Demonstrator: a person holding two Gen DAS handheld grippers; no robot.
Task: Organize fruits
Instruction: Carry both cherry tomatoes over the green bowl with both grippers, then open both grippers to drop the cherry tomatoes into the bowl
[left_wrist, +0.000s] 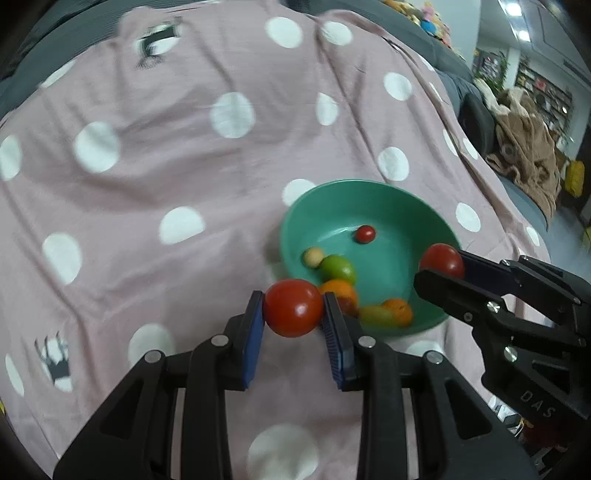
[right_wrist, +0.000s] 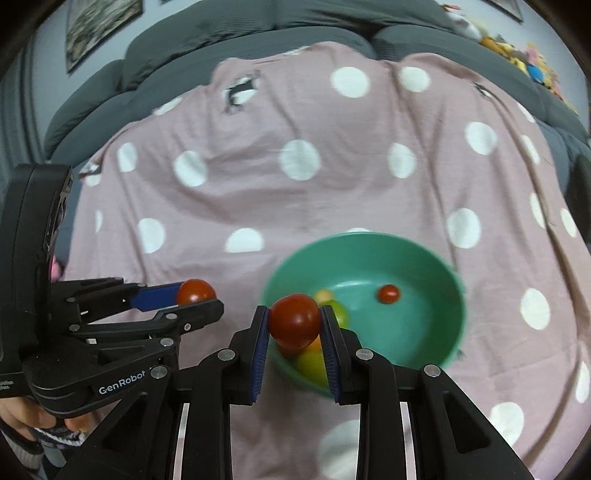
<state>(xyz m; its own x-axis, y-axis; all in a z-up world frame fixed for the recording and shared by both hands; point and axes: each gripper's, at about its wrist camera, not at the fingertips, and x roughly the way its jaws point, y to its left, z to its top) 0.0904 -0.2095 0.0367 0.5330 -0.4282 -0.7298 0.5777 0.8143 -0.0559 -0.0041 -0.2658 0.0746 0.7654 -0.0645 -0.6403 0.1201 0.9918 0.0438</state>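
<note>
Each gripper (left_wrist: 293, 308) (right_wrist: 294, 321) clamps a red tomato (left_wrist: 293, 307) (right_wrist: 294, 320) beside the green bowl (left_wrist: 399, 206).

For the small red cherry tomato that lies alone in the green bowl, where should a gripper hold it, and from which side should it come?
Grip the small red cherry tomato across its widest middle, coming from above. It is round, so any pair of opposite sides will serve, but the green bowl's raised wall probably blocks a level approach. It lies apart from the other fruits, so the fingers have room.
</note>
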